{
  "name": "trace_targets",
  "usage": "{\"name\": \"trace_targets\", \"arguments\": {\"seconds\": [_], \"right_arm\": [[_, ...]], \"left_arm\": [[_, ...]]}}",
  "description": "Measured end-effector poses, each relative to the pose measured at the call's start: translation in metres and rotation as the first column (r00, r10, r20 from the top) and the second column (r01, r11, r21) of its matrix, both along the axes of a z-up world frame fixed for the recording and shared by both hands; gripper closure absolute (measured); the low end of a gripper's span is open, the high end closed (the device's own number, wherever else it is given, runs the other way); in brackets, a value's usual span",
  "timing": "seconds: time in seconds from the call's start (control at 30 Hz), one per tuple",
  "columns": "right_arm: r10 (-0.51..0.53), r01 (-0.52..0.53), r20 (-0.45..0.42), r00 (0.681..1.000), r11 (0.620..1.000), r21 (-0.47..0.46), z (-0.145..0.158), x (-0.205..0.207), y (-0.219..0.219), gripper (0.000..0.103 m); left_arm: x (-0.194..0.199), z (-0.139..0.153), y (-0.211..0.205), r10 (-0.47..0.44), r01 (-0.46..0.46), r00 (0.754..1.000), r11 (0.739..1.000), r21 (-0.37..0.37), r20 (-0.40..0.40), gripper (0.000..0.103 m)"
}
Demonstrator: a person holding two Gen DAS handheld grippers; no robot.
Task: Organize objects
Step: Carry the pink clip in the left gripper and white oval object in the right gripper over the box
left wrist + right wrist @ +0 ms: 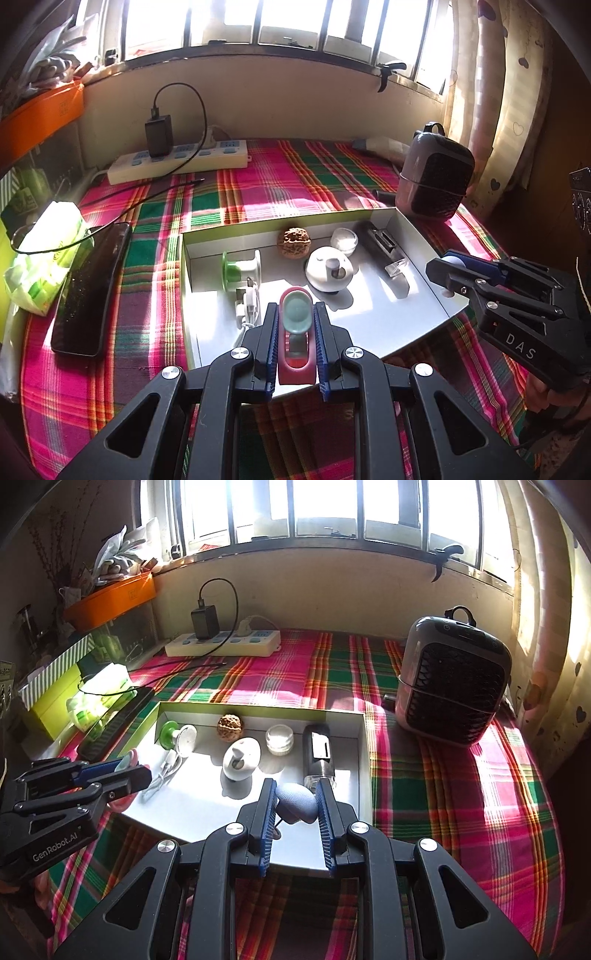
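Observation:
My left gripper (295,305) is shut on a red holder with a grey-green oval pad (295,369), held over the near edge of a shallow white tray (406,321). My right gripper (297,782) is shut on a blue-grey egg-shaped thing (297,805) above the same tray (207,805). Each gripper shows in the other's view: right gripper (443,264), left gripper (136,766). In the tray lie a walnut (294,242), a white round knob piece (330,269), a small clear jar (344,240), a black device (382,245), a green-and-white spool (240,271) and a white cable (247,302).
The tray rests on a plaid cloth (443,775). A grey heater (454,690) stands at the back right. A power strip with a black charger (181,158) lies by the wall. A black phone (92,288) and a tissue pack (44,254) lie left of the tray.

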State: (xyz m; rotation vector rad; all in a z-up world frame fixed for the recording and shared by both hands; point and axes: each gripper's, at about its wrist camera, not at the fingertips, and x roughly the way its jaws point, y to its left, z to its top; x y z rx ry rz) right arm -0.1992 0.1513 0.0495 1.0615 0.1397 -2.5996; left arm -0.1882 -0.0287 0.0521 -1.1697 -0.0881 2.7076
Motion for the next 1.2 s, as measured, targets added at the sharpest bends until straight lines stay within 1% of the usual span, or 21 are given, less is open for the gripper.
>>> {"name": "trace_targets", "arguments": {"seconds": [0.27, 0.6, 0.9, 1.2], "right_arm": [[-0.014, 0.014, 0.053, 0.998, 1.0, 0.008, -0.015, -0.016, 0.007, 0.08], [-0.009, 0.006, 0.085, 0.996, 0.999, 0.033, -0.027, -0.027, 0.007, 0.08], [-0.008, 0.004, 0.093, 0.996, 0.999, 0.05, -0.034, -0.032, 0.006, 0.08], [-0.004, -0.001, 0.086, 0.996, 0.999, 0.054, -0.035, -0.033, 0.004, 0.08]], "left_arm": [[-0.025, -0.008, 0.006, -0.01, 0.01, 1.0, 1.0, -0.003, 0.021, 0.087], [-0.046, -0.021, 0.009, -0.012, 0.014, 0.999, 1.0, -0.028, 0.052, 0.087], [-0.058, -0.03, 0.012, -0.01, 0.013, 0.998, 0.999, -0.045, 0.067, 0.087], [-0.067, -0.033, 0.013, 0.0, 0.005, 0.997, 0.998, -0.061, 0.075, 0.087]]}}
